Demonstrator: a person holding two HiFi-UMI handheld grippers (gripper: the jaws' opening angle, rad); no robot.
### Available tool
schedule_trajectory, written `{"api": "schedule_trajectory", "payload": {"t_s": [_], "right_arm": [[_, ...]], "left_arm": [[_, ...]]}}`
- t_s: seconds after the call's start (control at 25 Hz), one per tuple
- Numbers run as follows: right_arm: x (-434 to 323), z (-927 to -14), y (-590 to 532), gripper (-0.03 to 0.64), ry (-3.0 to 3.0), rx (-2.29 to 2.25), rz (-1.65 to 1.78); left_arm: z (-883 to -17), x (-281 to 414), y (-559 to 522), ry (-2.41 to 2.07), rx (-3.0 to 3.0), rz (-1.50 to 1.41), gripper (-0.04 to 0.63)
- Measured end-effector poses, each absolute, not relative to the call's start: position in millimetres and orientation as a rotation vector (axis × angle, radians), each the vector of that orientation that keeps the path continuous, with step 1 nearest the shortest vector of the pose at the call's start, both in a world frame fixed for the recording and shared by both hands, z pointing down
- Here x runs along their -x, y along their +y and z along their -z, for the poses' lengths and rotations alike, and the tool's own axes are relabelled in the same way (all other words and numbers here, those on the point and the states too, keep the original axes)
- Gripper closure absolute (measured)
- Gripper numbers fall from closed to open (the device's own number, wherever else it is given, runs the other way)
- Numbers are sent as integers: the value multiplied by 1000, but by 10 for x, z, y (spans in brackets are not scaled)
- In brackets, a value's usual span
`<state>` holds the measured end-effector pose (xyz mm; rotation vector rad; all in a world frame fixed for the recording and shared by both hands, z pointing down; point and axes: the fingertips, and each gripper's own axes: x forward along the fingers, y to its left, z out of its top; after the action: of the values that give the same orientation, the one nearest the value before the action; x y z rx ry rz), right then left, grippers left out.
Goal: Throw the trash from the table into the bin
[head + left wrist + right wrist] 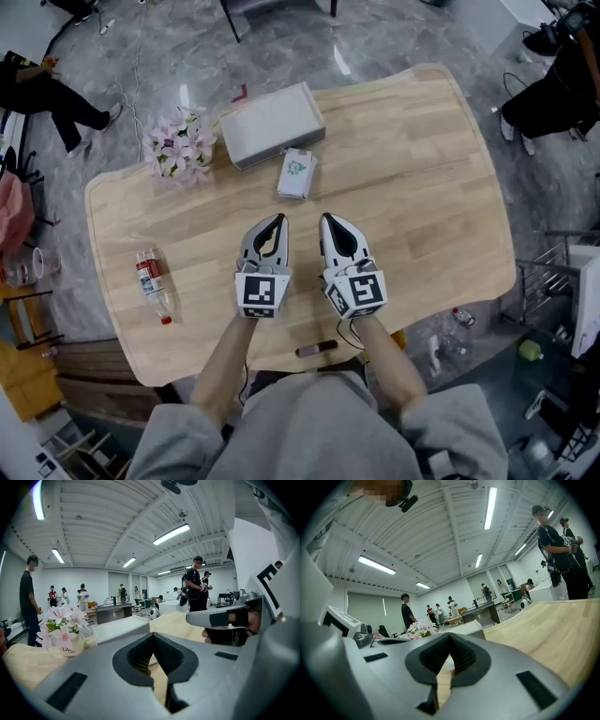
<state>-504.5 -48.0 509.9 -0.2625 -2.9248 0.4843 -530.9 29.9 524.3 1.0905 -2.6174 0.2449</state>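
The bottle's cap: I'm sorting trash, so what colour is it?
Red; the bottle cap shows best in the head view.

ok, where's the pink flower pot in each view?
Head view: flower pot sits upper left, just left of the grey box.
Left gripper view: far left, mid-height.
Right gripper view: left of centre, small.
Shared landmark: the grey box, right of the flowers in all three.

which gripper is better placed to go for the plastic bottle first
Probably left: the plastic bottle lies left of the left gripper, with the right gripper beyond it. Both are shut, empty.
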Motion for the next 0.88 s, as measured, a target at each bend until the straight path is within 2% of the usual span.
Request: {"api": "schedule_trajectory", "payload": {"t_s": [0.4,0.72,0.8,0.88], "right_arm": [[5262,-5431,-415,614,-2890,237,-505],[5411,-5723,-432,614,-2866,205,-524],[5427,-5782,-447,614,-2859,194,-528],[5432,-5829,-461,614,-2850,183,-540]], "left_arm": [[-5589,5486,295,-2535,-1158,-304,591],[-5875,5707,75,-2419,-1331,-547,588],[-5941,5731,13,-2368,-1389,-603,564],[-6024,5742,-36,-2302,-1441,-682,511]]}}
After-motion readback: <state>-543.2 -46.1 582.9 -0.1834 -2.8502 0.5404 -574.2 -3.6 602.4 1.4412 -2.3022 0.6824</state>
